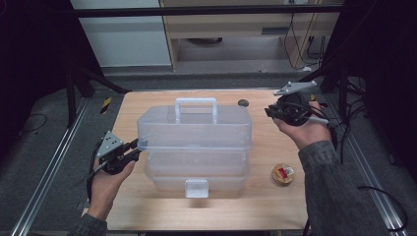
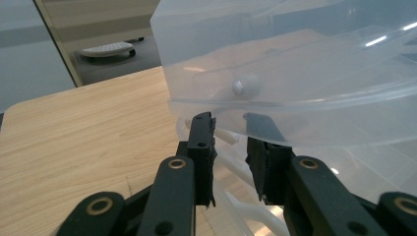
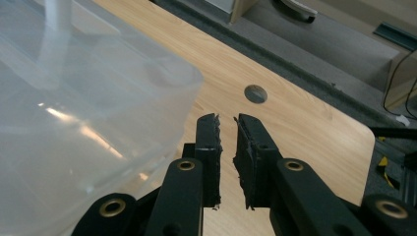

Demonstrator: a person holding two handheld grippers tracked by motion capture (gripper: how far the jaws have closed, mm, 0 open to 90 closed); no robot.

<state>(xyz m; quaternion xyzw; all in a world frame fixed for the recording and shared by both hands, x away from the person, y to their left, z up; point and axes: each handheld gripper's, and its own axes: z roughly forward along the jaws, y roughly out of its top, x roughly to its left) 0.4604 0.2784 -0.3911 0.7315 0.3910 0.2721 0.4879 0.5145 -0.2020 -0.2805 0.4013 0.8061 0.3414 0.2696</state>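
Note:
A clear plastic toolbox (image 1: pixel 196 162) with a white handle (image 1: pixel 195 102) stands mid-table. Its lid (image 1: pixel 194 129) seems lifted off the base; white link arms (image 2: pixel 231 164) show beneath it. My left gripper (image 1: pixel 134 147) is at the lid's left end. Its jaws stand a little apart at the lid's rim (image 2: pixel 295 132), and the right fingertip (image 2: pixel 258 123) shows through the plastic. My right gripper (image 1: pixel 269 112) hovers off the lid's far right corner (image 3: pixel 182 78), its jaws almost together with nothing between them.
A small round tan thing with a red mark (image 1: pixel 282 173) lies on the table (image 1: pixel 265 206) right of the toolbox. A dark round hole (image 1: pixel 243 103) sits near the far edge, also ahead of my right gripper (image 3: pixel 255 93). Metal rails run along both sides.

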